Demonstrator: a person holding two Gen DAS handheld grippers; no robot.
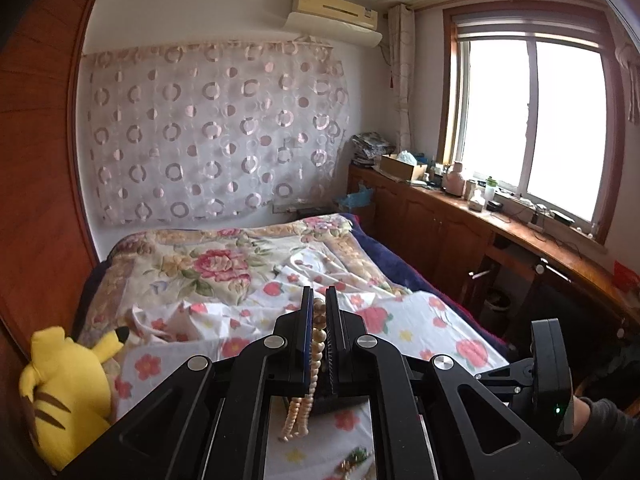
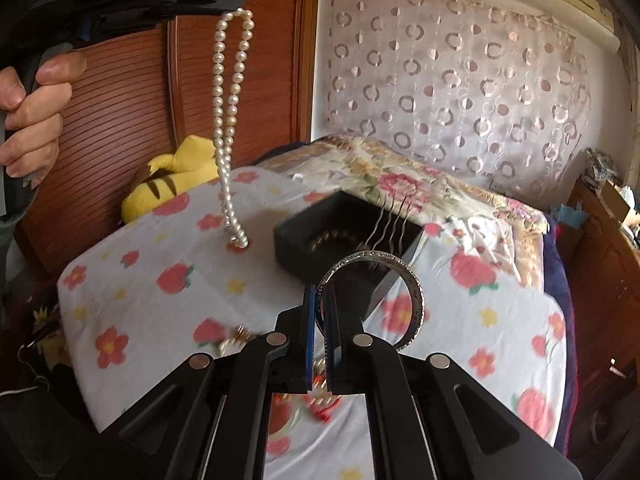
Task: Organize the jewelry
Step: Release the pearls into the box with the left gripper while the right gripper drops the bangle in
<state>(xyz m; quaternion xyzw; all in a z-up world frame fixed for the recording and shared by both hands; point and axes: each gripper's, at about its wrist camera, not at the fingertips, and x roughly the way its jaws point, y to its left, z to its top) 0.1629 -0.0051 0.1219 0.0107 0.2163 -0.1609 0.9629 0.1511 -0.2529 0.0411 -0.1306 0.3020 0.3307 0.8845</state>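
Observation:
My left gripper (image 1: 319,293) is shut on a pearl necklace (image 1: 318,340), whose loops dangle below the jaws. In the right wrist view this left gripper (image 2: 234,6) sits high at the upper left, held by a hand. The pearl necklace (image 2: 223,120) hangs from it in a long doubled strand down to the floral cloth (image 2: 132,264). My right gripper (image 2: 320,294) is shut on the rim of a silver engraved bangle (image 2: 417,300), held upright above the cloth. Beyond it lies a black tray (image 2: 294,236) holding small beads and a wavy metal hair comb (image 2: 390,220).
Blurred loose jewelry (image 2: 236,336) lies on the cloth near my right gripper's base. A yellow plush toy (image 1: 68,392) rests against the wooden wardrobe (image 1: 36,200) on the left. The bed runs toward the curtained wall, and wooden cabinets (image 1: 432,232) line the window side.

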